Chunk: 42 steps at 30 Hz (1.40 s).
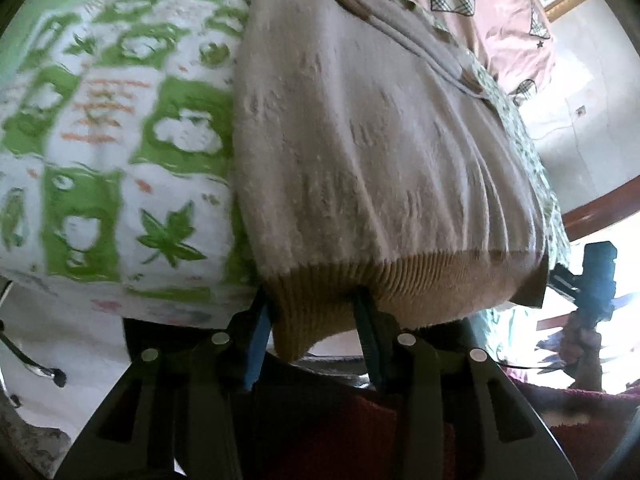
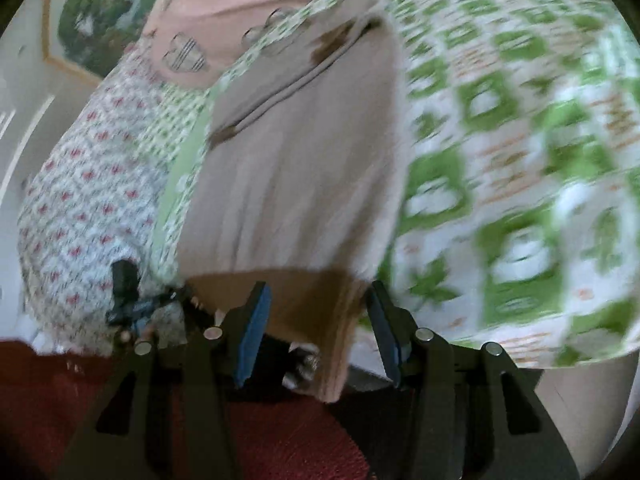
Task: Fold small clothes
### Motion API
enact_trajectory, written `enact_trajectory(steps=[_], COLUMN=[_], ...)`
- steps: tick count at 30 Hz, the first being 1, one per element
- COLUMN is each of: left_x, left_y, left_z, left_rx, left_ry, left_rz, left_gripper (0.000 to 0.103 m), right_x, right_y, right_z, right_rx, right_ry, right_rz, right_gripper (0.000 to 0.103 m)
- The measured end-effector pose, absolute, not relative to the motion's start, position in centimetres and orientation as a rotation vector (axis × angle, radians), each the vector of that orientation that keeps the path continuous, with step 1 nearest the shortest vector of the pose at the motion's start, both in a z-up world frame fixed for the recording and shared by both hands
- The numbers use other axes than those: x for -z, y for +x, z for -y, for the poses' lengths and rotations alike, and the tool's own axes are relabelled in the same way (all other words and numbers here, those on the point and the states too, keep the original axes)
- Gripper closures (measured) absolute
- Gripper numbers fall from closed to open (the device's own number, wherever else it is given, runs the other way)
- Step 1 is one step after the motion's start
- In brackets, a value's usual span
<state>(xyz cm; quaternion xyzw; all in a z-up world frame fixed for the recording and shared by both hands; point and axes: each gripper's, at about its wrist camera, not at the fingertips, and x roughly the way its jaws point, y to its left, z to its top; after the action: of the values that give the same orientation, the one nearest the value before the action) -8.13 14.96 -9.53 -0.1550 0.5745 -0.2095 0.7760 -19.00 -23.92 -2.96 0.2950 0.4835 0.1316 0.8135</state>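
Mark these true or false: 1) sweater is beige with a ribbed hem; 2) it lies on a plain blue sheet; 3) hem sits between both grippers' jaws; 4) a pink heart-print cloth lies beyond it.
1) True: the sweater is beige and its ribbed hem is darker tan.
2) False: the sheet is white with green leaf print.
3) True: the hem lies between the jaws of the left gripper and the right gripper.
4) True: the pink cloth lies behind it.

Fuzzy knit sweater (image 1: 360, 140) — ribbed hem, printed cotton bedsheet (image 1: 120, 120)

Green-patterned bed (image 1: 120, 128), beige sweater (image 1: 380, 140) on it
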Motion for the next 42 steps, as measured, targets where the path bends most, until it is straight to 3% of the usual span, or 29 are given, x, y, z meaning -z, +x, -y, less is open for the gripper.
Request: enact_trajectory(steps=[3,4,5,6,7,23,32,42], left_x=[9.6,9.6,9.5,9.5,9.3,-2.9,-7.6,-7.3], left_y=[-8.0,-7.9,-7.9,-7.8,-7.9,-5.8,3.9,17.9], left_z=[-14.7,-14.5,-14.4,-14.2,-14.0,-15.7,-15.1,-13.3], left_rx=[0.463,0.467,0.474,0.483,0.493,0.567,0.548,0.444], left_ry=[-0.328,-0.326,-0.32,-0.314,-0.308,-0.406,-0.421,-0.393], left_rz=[-1.242,-1.238,-1.232,-1.228,-1.223,-0.836,-0.617,-0.613], left_gripper=[0.063,0.067,0.08,0.088,0.093,0.098,0.098,0.098], right_x=[3.5,3.5,3.7,3.8,4.1,-2.9,-7.0,-6.0], right_y=[-18.7,-18.7,-18.7,-18.7,-18.8,-16.7,-6.8,5.7], right_z=[23.0,23.1,23.5,23.8,24.3,26.5,29.5,33.3], right_rx=[-0.311,-0.309,-0.292,-0.276,-0.266,-0.436,-0.396,-0.234], right_ry=[0.599,0.6,0.606,0.611,0.632,0.752,0.742,0.738], right_rz=[-1.036,-1.032,-1.033,-1.038,-1.041,-0.702,-0.524,-0.525], right_gripper=[0.053,0.063,0.072,0.093,0.095,0.095,0.095,0.095])
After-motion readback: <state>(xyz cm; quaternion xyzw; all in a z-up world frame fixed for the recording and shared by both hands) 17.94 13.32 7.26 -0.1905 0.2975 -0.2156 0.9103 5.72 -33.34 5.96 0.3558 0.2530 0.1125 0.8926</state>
